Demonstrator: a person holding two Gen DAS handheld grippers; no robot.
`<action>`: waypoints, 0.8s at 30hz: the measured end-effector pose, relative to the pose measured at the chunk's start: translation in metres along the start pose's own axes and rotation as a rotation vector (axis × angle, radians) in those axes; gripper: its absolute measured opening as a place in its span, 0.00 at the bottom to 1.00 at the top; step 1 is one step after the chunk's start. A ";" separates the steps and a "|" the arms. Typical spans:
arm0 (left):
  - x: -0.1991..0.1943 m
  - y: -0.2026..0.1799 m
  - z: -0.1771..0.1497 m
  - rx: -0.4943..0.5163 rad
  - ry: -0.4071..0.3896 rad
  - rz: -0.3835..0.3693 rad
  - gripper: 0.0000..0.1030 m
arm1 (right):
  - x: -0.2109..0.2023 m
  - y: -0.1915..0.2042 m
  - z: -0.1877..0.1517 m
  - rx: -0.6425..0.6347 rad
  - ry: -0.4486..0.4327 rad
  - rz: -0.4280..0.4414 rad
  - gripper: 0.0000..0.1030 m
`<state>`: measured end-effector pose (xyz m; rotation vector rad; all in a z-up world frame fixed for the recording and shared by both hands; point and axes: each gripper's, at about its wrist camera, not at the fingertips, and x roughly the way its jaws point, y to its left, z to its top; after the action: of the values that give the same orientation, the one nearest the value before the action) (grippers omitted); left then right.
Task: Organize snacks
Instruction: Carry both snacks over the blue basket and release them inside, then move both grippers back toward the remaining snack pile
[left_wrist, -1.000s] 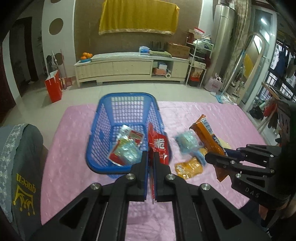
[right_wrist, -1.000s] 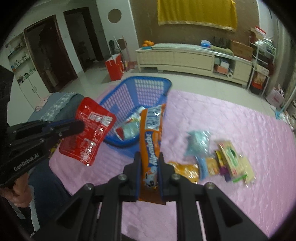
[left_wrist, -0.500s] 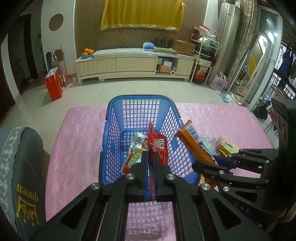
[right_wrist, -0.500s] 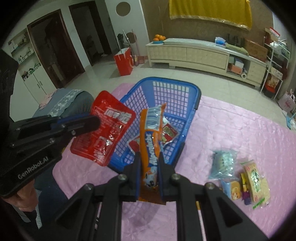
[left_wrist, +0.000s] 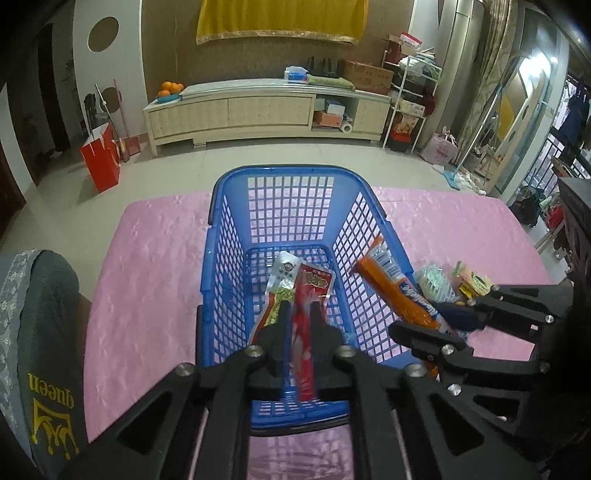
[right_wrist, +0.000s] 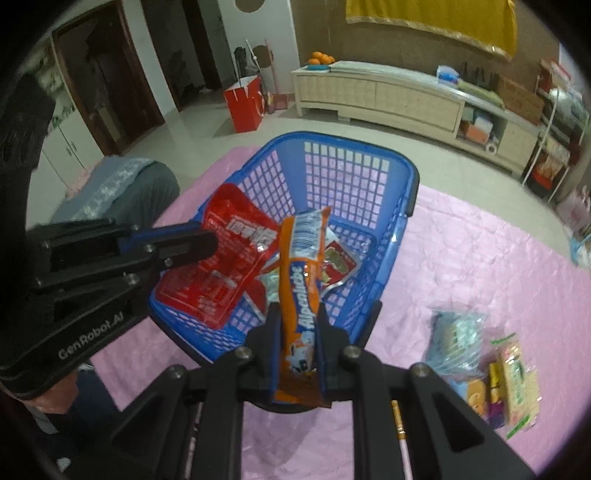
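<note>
- The left gripper (left_wrist: 297, 325) holds its jaws slightly apart, with the red snack packet (left_wrist: 304, 332) standing edge-on between them; from the right wrist view the packet (right_wrist: 218, 258) hangs over the near left part of the blue basket (left_wrist: 291, 184).
- The right gripper (right_wrist: 297, 332) is closed on the orange snack bar (right_wrist: 301, 280), which points upward above the near right rim of the basket.
- A red and green packet (right_wrist: 336, 264) already lies on the basket floor. Further snacks (right_wrist: 480, 354) lie on the pink bench cover (left_wrist: 155, 258) to the right, well apart from the basket.
- Risk, collision: both grippers crowd the same near end of the basket. Lowering them together can knock one packet from the other gripper.
- Risk, missed drop: the orange snack bar sits over the rim, not clearly over the floor. Release at this position can leave it hanging on the wall or send it onto the bench.
- Risk, snagging: the red snack packet is thin and flexible. A corner can catch in the basket's grid openings.
- Risk, basket shift: the basket appears light; contact with its rim can push it across the smooth cover.
</note>
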<state>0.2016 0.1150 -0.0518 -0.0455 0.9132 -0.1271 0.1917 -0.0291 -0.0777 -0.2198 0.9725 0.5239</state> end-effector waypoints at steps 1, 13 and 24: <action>-0.002 0.000 -0.001 0.005 -0.006 0.001 0.32 | -0.001 0.002 -0.001 -0.013 0.000 -0.017 0.32; -0.047 -0.027 -0.015 0.061 -0.050 0.007 0.61 | -0.052 -0.009 -0.022 0.008 -0.070 -0.057 0.86; -0.070 -0.086 -0.032 0.139 -0.059 -0.022 0.74 | -0.111 -0.059 -0.057 0.134 -0.127 -0.097 0.87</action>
<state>0.1263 0.0390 -0.0083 0.0698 0.8432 -0.2087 0.1305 -0.1391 -0.0204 -0.1115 0.8651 0.3778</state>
